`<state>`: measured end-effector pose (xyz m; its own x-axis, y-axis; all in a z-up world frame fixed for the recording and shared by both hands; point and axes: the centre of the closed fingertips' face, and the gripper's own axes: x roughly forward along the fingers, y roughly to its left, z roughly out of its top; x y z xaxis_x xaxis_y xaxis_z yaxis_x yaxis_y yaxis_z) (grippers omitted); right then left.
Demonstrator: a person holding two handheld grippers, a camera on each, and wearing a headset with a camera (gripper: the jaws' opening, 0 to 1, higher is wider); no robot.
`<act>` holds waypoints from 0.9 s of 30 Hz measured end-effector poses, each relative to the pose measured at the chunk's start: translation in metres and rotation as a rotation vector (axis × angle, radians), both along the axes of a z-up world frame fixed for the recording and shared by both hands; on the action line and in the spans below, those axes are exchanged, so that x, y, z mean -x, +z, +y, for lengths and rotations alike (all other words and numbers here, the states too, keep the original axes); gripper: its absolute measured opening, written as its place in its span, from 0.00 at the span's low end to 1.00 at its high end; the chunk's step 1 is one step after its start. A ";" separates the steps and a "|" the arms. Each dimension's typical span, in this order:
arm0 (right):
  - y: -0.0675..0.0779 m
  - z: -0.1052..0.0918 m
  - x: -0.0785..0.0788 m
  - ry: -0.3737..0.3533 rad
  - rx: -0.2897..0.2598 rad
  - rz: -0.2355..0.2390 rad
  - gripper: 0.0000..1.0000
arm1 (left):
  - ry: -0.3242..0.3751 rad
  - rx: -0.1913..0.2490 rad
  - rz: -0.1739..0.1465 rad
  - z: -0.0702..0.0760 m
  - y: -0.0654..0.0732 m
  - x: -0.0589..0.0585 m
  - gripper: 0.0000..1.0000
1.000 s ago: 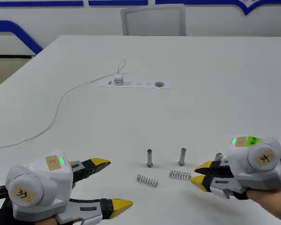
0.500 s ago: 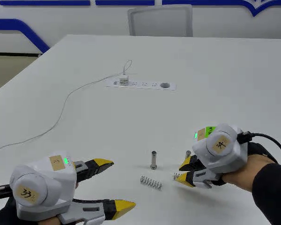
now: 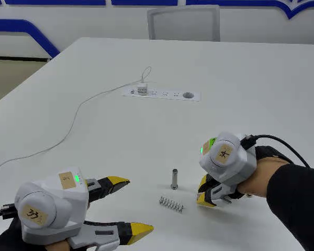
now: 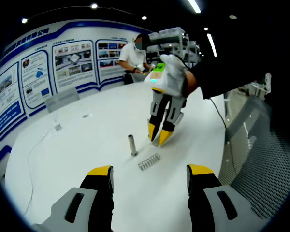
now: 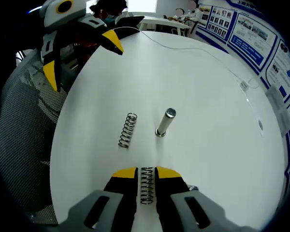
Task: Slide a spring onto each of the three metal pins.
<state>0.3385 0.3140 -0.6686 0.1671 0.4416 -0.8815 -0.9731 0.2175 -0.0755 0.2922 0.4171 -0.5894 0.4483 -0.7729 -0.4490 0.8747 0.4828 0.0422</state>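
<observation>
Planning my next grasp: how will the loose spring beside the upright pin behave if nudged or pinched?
The loose spring lies on its side on the smooth table, so a nudge would probably roll it. Its thin open coils look light and likely squash if pinched hard. The right claw pinches a second spring across its coils, so that hold seems workable.

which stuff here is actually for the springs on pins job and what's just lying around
For the job:
upright metal pin
loose spring lying beside it
gripped spring between the right gripper jaws
left gripper, open

Just lying about:
power strip
white plug with cable
chair at the far end
</observation>
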 end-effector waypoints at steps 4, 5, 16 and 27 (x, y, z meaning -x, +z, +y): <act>-0.006 -0.002 0.002 0.018 0.040 0.026 0.14 | 0.003 0.003 -0.001 0.000 0.001 0.000 0.63; -0.008 -0.003 0.002 0.026 0.053 0.026 0.14 | 0.004 0.004 -0.002 0.000 0.001 -0.001 0.63; -0.005 -0.002 0.003 0.015 0.031 0.035 0.12 | 0.005 0.004 0.000 0.001 0.000 -0.001 0.63; 0.018 -0.009 0.008 -0.062 -0.076 -0.017 0.12 | -0.001 -0.001 0.003 0.000 -0.001 0.000 0.62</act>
<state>0.3309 0.3055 -0.6510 0.2108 0.4949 -0.8430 -0.9563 0.2833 -0.0728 0.2921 0.4174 -0.5905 0.4459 -0.7729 -0.4514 0.8755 0.4816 0.0403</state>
